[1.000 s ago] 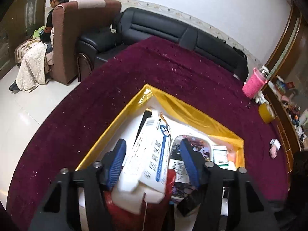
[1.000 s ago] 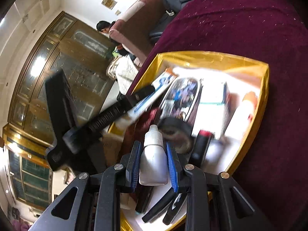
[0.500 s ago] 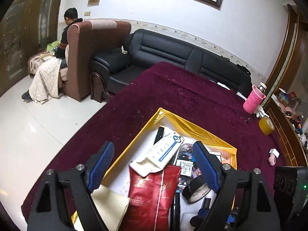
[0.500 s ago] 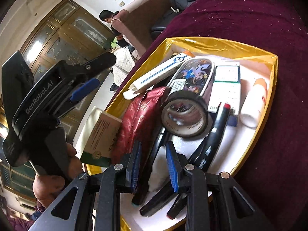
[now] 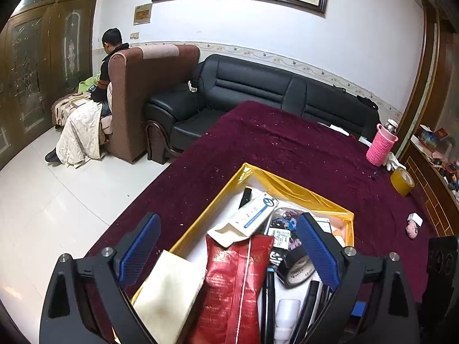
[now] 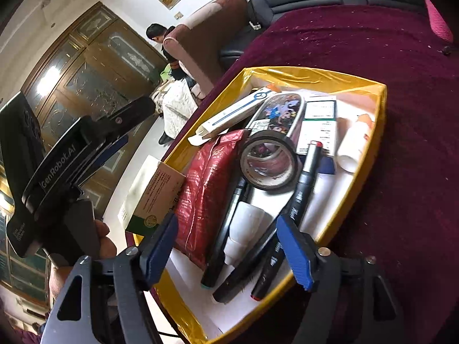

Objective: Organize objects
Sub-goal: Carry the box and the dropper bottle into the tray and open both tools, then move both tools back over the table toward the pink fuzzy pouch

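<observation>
A gold-rimmed tray (image 6: 383, 114) with a white floor lies on the maroon worktop (image 6: 401, 57), crowded with things. In the right wrist view a red foil pouch (image 6: 206, 183) lies lengthwise at the tray's 9 o'clock side with a cream-and-green box (image 6: 149, 197) beside it at the rim, a long white-and-blue carton (image 6: 238, 111) slants toward 11 o'clock, and a printed oval case (image 6: 281, 111) lies next to a white-and-green box (image 6: 318, 126). A roll of black tape (image 6: 268, 163) sits tilted at the centre, a white tube (image 6: 354, 146) lies at 3 o'clock, and black markers (image 6: 304, 177) flank a small white dropper bottle (image 6: 243, 229) toward 6 o'clock.
</observation>
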Demonstrator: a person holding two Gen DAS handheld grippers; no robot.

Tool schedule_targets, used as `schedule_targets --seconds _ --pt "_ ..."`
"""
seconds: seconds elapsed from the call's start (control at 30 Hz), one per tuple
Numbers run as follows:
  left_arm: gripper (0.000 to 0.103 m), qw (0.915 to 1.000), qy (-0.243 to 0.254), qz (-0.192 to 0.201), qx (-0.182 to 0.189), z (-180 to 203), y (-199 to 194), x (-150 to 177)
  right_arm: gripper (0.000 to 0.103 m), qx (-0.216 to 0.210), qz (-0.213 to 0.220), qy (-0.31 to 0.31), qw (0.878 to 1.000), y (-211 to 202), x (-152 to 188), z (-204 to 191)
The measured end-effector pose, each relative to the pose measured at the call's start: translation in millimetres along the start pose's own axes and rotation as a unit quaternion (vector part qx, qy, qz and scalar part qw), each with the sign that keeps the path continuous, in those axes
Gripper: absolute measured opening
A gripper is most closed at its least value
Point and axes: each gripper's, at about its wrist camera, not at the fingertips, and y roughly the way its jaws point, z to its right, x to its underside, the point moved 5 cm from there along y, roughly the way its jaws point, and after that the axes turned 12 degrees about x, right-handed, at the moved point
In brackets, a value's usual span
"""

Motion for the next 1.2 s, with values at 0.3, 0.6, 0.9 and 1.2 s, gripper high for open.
schedule_targets --seconds 0.3,0.6,0.9,1.2 --pt "0.096 0.9998 0.021 -0.002 0.004 22 -12 7 0.081 0.008 0.016 0.015 1.0 -23 14 17" --pt "0.096 0.9985 0.054 -0.003 0.009 56 -21 15 0.083 0.008 0.037 0.039 0.998 -49 30 44" --pt "0.096 0.994 0.102 -0.027 0.029 108 -11 30 0.086 0.013 0.052 0.092 0.994 -70 42 94" --pt "0.096 0.9828 0.148 -0.077 0.08 161 13 58 0.086 0.075 0.081 0.157 0.982 -102 48 186"
